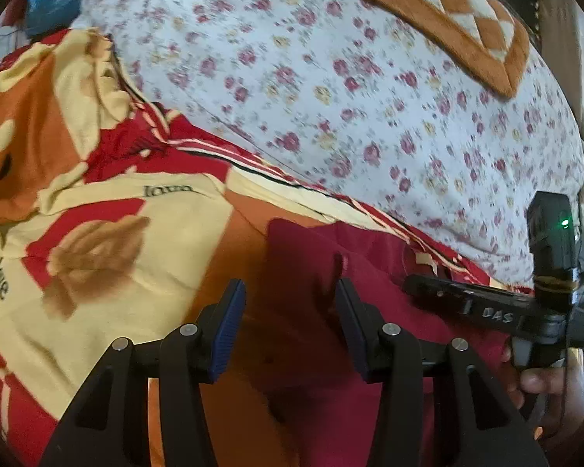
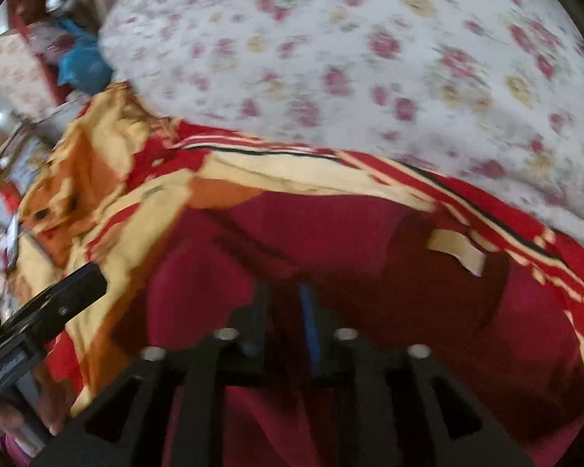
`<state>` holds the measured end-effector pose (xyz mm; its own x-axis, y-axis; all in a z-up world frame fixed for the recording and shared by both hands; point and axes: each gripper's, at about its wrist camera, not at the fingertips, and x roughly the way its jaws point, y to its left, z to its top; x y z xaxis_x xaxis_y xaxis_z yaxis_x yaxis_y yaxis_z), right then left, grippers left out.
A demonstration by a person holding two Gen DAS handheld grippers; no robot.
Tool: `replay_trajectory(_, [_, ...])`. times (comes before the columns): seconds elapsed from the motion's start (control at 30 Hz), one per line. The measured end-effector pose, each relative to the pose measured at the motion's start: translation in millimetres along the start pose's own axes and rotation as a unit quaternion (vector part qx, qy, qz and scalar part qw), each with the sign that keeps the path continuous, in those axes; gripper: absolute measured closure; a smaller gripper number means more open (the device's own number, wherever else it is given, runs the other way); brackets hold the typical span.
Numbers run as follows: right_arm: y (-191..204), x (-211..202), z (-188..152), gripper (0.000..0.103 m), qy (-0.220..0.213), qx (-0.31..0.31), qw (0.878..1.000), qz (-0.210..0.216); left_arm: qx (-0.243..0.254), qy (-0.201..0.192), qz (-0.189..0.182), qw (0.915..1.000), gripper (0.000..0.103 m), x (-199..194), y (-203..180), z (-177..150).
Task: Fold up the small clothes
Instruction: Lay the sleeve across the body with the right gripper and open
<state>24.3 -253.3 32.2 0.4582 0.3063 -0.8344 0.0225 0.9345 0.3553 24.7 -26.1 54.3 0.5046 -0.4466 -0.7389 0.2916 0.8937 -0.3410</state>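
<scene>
Floral bedsheet (image 1: 370, 89) behind; left gripper (image 1: 290, 323) wide over maroon garment (image 1: 315, 264); right gripper (image 2: 284, 311) pinching it.

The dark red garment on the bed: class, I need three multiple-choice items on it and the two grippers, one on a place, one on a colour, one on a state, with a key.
1. Where does the garment lie?
A. on the orange and white mat
B. on the red, cream and orange blanket
C. on the floor

2. What colour are the left gripper's pads?
A. blue
B. green
C. white

3. How do the two grippers stand?
A. both open
B. left shut, right open
C. left open, right shut

Key:
1 B, the blanket shows around the garment, while the mat lies far off on the flowered sheet.
2 A, the pads of the left gripper are blue.
3 C, a wide gap parts the left jaws; the right gripper has its jaws close together over the garment.
</scene>
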Motion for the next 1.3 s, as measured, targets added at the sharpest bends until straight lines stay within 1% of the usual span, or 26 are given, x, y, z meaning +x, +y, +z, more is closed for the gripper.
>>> replay_trajectory(0.07, [-11,-19,-5,0.066,-0.015,0.015,1.0,0.013,0.01,0.011,-0.001,0.9999,0.065,6,-6,-2])
replay_trajectory(0.1, [-15,-28,-7,0.064,-0.024,0.017,0.999,0.016,0.015,0.014,-0.001,0.9998,0.065,8,-9,-3])
replay_trajectory(0.13, [-21,-47,-14,0.06,-0.042,0.015,0.999,0.018,0.021,0.018,-0.002,0.9996,0.065,11,-12,-4])
replay_trajectory(0.17, [-31,-71,-22,0.051,-0.062,0.016,0.998,0.013,0.026,0.022,-0.004,0.9994,0.065,13,-15,-4])
replay_trajectory(0.2, [-44,-95,-32,0.046,-0.082,0.023,0.996,0.001,0.032,0.029,-0.008,0.999,0.065,17,-18,-5])
replay_trajectory(0.27, [-71,-130,-50,0.026,-0.112,0.046,0.992,-0.029,0.04,0.04,-0.007,0.9984,0.065,26,-24,-6])
replay_trajectory(0.33, [-102,-158,-70,0.022,-0.131,0.075,0.986,-0.064,0.044,0.043,-0.001,0.9981,0.065,33,-29,-7])
replay_trajectory(0.37, [-123,-169,-81,0.021,-0.132,0.099,0.983,-0.083,0.051,0.042,-0.002,0.9978,0.065,36,-32,-9])
replay_trajectory(0.43, [-152,-176,-97,0.021,-0.129,0.143,0.977,-0.095,0.066,0.034,-0.007,0.9972,0.075,35,-40,-11])
replay_trajectory(0.47, [-168,-176,-105,0.021,-0.123,0.174,0.972,-0.099,0.077,0.03,-0.008,0.9966,0.083,34,-44,-13])
replay_trajectory(0.5, [-181,-170,-112,0.021,-0.116,0.196,0.969,-0.093,0.09,0.026,-0.003,0.9956,0.084,32,-49,-14])
replay_trajectory(0.6, [-199,-140,-118,0.021,-0.096,0.22,0.968,-0.068,0.12,0.015,-0.002,0.9926,0.089,26,-60,-18])
replay_trajectory(0.63, [-201,-131,-117,0.025,-0.091,0.223,0.969,-0.063,0.123,0.014,-0.004,0.9923,0.09,24,-62,-18])
replay_trajectory(0.7, [-200,-113,-114,0.066,-0.076,0.228,0.968,-0.065,0.124,0.011,-0.007,0.9922,0.091,20,-61,-18])
replay_trajectory(0.73, [-197,-114,-112,0.086,-0.084,0.225,0.968,-0.074,0.124,0.012,-0.004,0.9922,0.091,19,-60,-17])
replay_trajectory(0.8, [-188,-126,-107,0.091,-0.12,0.204,0.965,-0.113,0.122,0.021,0.014,0.9922,0.091,22,-57,-16])
replay_trajectory(0.83, [-186,-129,-105,0.091,-0.126,0.189,0.962,-0.15,0.118,0.029,0.024,0.9923,0.091,26,-55,-17])
replay_trajectory(0.87, [-189,-125,-103,0.091,-0.112,0.179,0.96,-0.182,0.112,0.035,0.027,0.9927,0.091,30,-52,-17])
replay_trajectory(0.97, [-193,-105,-105,0.091,-0.06,0.179,0.966,-0.175,0.092,0.051,0.026,0.9941,0.091,36,-45,-18])
replay_trajectory(1.0, [-193,-108,-107,0.089,-0.062,0.178,0.966,-0.177,0.092,0.049,0.026,0.9942,0.091,35,-44,-19])
replay_trajectory(1.03, [-191,-114,-110,0.082,-0.072,0.182,0.965,-0.174,0.093,0.045,0.029,0.9942,0.091,32,-45,-19])
replay_trajectory(1.07, [-189,-123,-114,0.071,-0.08,0.196,0.963,-0.165,0.095,0.039,0.034,0.9942,0.091,30,-45,-19])
replay_trajectory(1.13, [-185,-135,-122,0.055,-0.092,0.217,0.963,-0.134,0.095,0.033,0.037,0.9942,0.091,26,-44,-19])
replay_trajectory(1.17, [-180,-142,-127,0.054,-0.1,0.22,0.964,-0.112,0.094,0.034,0.036,0.9943,0.091,27,-44,-19])
replay_trajectory(1.23, [-167,-145,-135,0.054,-0.097,0.205,0.969,-0.102,0.095,0.039,0.035,0.9941,0.091,29,-44,-19])
replay_trajectory(1.3, [-154,-133,-141,0.054,-0.061,0.177,0.973,-0.134,0.098,0.042,0.041,0.9934,0.091,31,-44,-21])
